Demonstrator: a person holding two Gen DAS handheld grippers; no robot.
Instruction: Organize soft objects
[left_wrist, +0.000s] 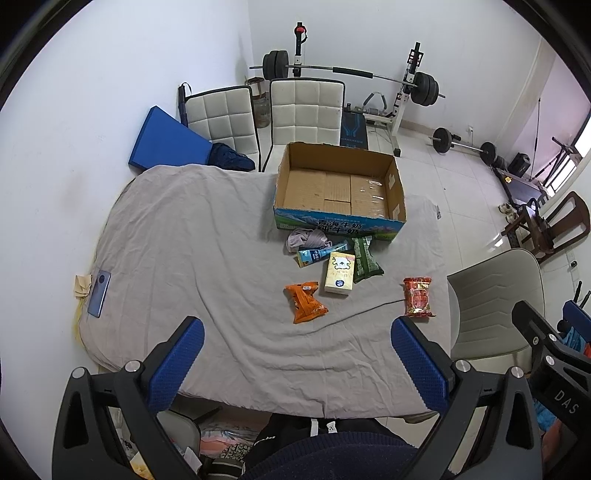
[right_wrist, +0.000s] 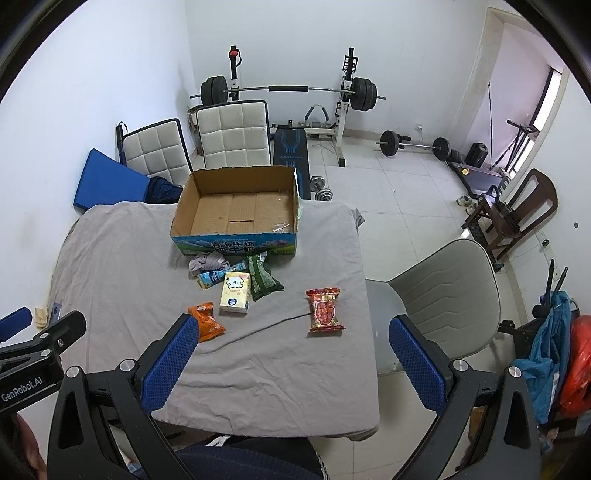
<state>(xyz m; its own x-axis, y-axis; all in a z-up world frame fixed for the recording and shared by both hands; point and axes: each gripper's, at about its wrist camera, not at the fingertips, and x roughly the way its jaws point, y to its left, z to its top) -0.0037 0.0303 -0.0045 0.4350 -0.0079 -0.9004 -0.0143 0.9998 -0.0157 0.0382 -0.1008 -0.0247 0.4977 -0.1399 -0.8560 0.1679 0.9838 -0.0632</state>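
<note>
A table draped in a gray cloth (left_wrist: 192, 236) holds one open cardboard box (left_wrist: 338, 186), which has nothing inside it. Six soft items lie on the cloth in front of the box. Touching the box's front wall is one crumpled gray rag (left_wrist: 304, 238). Just beside the rag lie one blue tube (left_wrist: 321, 254), one green packet (left_wrist: 365, 260) and one cream tissue pack (left_wrist: 340, 273). One orange snack bag (left_wrist: 304, 302) lies farther from the box, and one red packet (left_wrist: 418, 297) sits well apart toward the table's right edge. The left gripper (left_wrist: 297, 363) and the right gripper (right_wrist: 293, 360) each hover above the near edge of the table, jaws spread wide, holding nothing.
</note>
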